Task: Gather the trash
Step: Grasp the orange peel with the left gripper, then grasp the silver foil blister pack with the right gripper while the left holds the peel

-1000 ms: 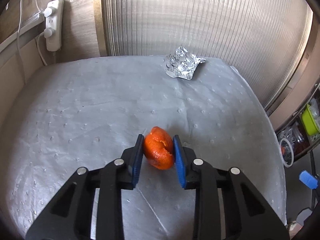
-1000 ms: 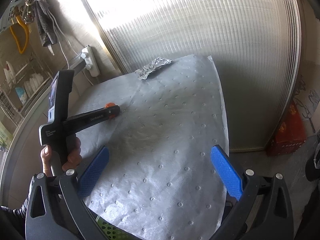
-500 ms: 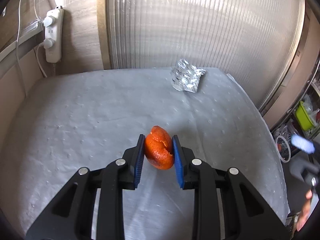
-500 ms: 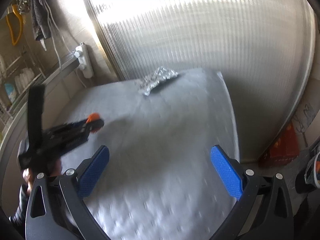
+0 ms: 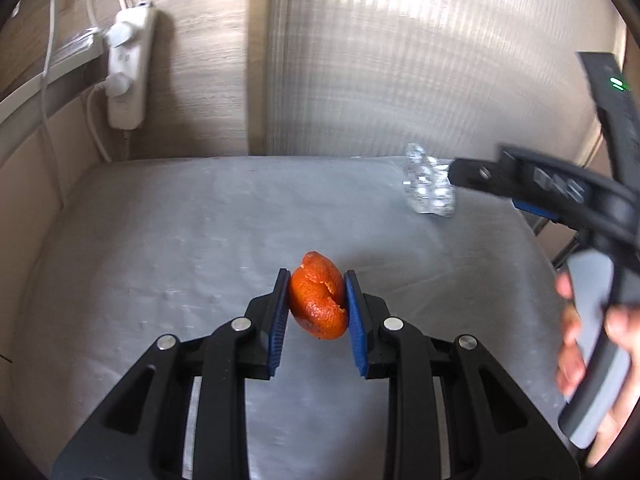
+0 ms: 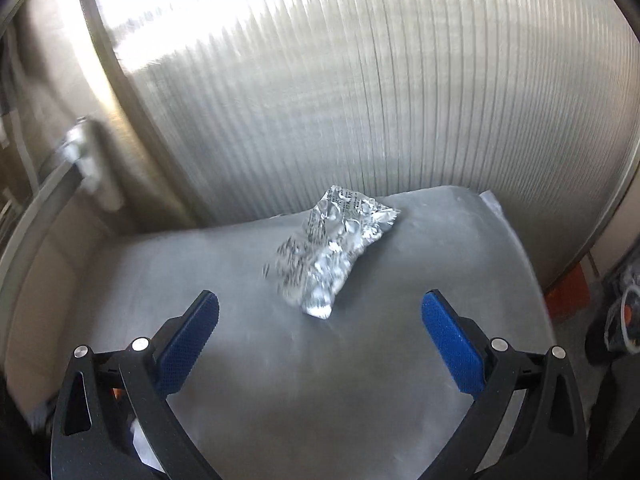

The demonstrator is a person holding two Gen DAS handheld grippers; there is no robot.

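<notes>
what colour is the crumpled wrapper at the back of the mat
Shiny silver foil with small dark print; the wrapper shows best in the right wrist view.

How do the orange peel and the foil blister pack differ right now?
The orange peel is clamped in the left gripper; the foil blister pack lies free on the grey mat. The peel is rounded and orange, the pack flat, crumpled and silver. The open right gripper faces the pack. Both are trash.

orange peel [image 5: 319, 300]: 1 | foil blister pack [image 6: 330, 248]: 1 | power strip [image 5: 127, 70]: 1
</notes>
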